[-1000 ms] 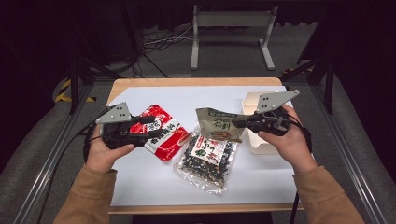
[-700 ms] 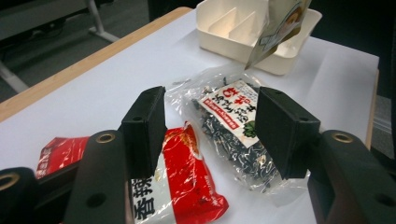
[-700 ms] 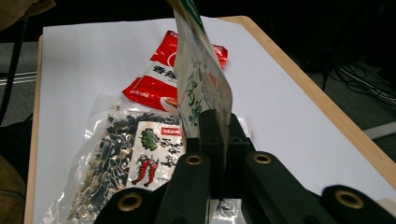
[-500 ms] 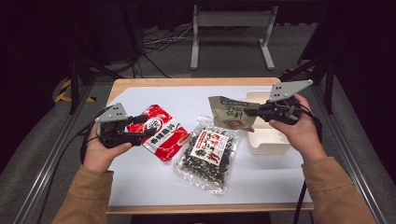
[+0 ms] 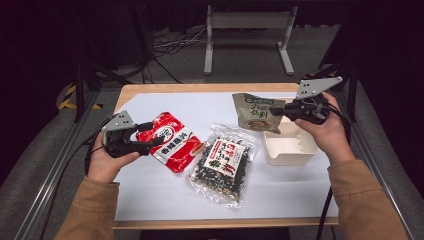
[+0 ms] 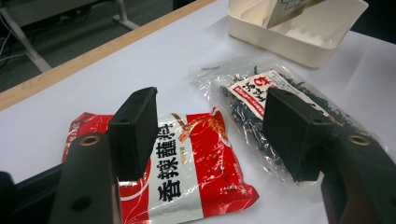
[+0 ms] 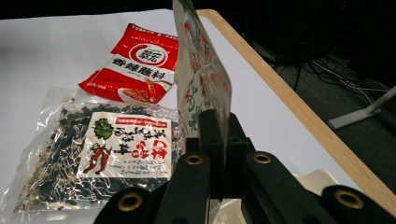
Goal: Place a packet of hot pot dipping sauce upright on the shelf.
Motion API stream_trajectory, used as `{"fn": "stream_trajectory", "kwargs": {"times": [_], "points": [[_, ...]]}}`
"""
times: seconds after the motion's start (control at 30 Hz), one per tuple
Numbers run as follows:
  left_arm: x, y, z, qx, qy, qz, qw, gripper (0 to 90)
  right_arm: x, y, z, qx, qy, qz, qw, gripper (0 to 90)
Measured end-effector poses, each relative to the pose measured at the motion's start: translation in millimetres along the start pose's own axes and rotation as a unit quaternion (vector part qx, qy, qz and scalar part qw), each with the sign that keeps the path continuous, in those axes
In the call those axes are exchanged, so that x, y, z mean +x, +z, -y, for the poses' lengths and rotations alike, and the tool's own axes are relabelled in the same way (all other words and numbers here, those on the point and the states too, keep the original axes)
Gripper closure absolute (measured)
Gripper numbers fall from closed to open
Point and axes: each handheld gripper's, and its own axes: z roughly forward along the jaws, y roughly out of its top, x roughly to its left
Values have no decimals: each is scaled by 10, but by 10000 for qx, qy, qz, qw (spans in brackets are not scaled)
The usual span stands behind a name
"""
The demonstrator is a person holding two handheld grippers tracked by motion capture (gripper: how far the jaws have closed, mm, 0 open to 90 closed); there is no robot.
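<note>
The green-and-tan pouch (image 5: 256, 112) hung in the air above the far left edge of the white tray (image 5: 290, 147), pinched at its right edge by the fingers of your right gripper (image 5: 276, 109), which were pressed tight on the packet. In the right gripper view the pouch (image 7: 201, 79) stood upright, edge-on, rising from between the clamped fingers.

The tabletop (image 5: 200, 107) was covered by a white sheet with a wooden rim showing along the far side. The tray sat at its right side, under your right hand (image 5: 327, 132). A clear bag of dark dried bits with a white and red label (image 5: 222, 162) lay flat near the middle, just left of the tray. A red sauce packet (image 5: 172, 142) lay just left of that bag.

Your left gripper (image 5: 156, 134) sat low at the red packet's left end. Its fingers (image 6: 135, 133) were spread and had just been opening, with the red packet (image 6: 187, 172) lying between them, not gripped.
</note>
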Motion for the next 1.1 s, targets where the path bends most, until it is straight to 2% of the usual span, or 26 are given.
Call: {"fn": "stream_trajectory", "kwargs": {"times": [0.47,0.77,1.1], "points": [[131,70,115,-26,-187,-107,9998,343,-280,-39,-2,19,38,94,9999,900],[193,92,159,34,-249,-83,9997,341,-527,-36,92,-37,336,132,9993,900],[210,99,200,153,-283,-108,9994,341,-710,-47,195,-15,514,262,9983,900]]}}
